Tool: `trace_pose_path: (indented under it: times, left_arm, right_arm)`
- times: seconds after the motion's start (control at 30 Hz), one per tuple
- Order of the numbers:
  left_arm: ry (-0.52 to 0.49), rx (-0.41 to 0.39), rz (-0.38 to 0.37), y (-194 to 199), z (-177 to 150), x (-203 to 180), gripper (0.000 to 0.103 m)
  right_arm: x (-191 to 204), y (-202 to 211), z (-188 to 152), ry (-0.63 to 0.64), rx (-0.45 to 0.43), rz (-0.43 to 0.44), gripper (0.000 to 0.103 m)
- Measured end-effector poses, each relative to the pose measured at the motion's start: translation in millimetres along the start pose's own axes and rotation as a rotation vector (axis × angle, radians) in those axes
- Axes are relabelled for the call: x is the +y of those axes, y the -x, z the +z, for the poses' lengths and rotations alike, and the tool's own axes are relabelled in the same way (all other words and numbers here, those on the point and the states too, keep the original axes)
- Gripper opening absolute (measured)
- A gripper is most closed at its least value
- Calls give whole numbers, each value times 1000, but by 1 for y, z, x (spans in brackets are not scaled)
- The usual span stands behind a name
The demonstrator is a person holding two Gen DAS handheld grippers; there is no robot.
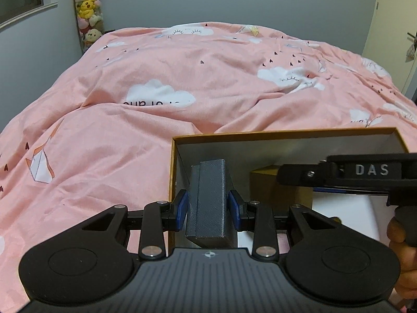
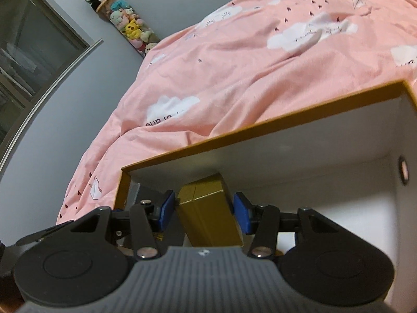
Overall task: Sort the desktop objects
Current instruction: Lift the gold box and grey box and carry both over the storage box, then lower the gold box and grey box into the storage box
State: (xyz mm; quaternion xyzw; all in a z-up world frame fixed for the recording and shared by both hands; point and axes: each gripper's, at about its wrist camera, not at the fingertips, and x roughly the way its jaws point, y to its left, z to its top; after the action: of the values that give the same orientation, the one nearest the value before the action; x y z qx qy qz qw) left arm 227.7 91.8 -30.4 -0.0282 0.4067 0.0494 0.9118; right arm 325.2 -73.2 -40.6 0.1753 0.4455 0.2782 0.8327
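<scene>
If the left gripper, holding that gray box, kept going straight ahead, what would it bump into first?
Probably the far white inside wall of the open cardboard box; the gray box in the left gripper would likely touch first, though depth is unclear.

You've got a bed under a rumpled pink cloud-print duvet (image 1: 182,73) as the surface. Directly on it sits the open mustard-edged cardboard box with white inner walls (image 1: 284,132), its far rim just beyond your jaws, duvet stretching past that.
</scene>
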Motion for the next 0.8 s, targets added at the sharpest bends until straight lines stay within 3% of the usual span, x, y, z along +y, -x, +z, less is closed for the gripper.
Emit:
trace_pose_path:
  times: [0.33,0.43,0.67,0.8]
  left_arm:
    - [-41,17,-5,-16,-9,-8,38]
    - [7,27,-58,-16,-8,-1,38]
    - [70,-41,-86,14,-6,16,38]
    - [127,-79,-40,29,-6,28,38]
  right_arm:
    - [4,-21,-5,4,21,-7,52]
    - [3,-21,-4,-4,27,-1,52]
    - [0,-19,-6,-43,68,42,53]
    - [9,-18,-13,-1,104,59,51]
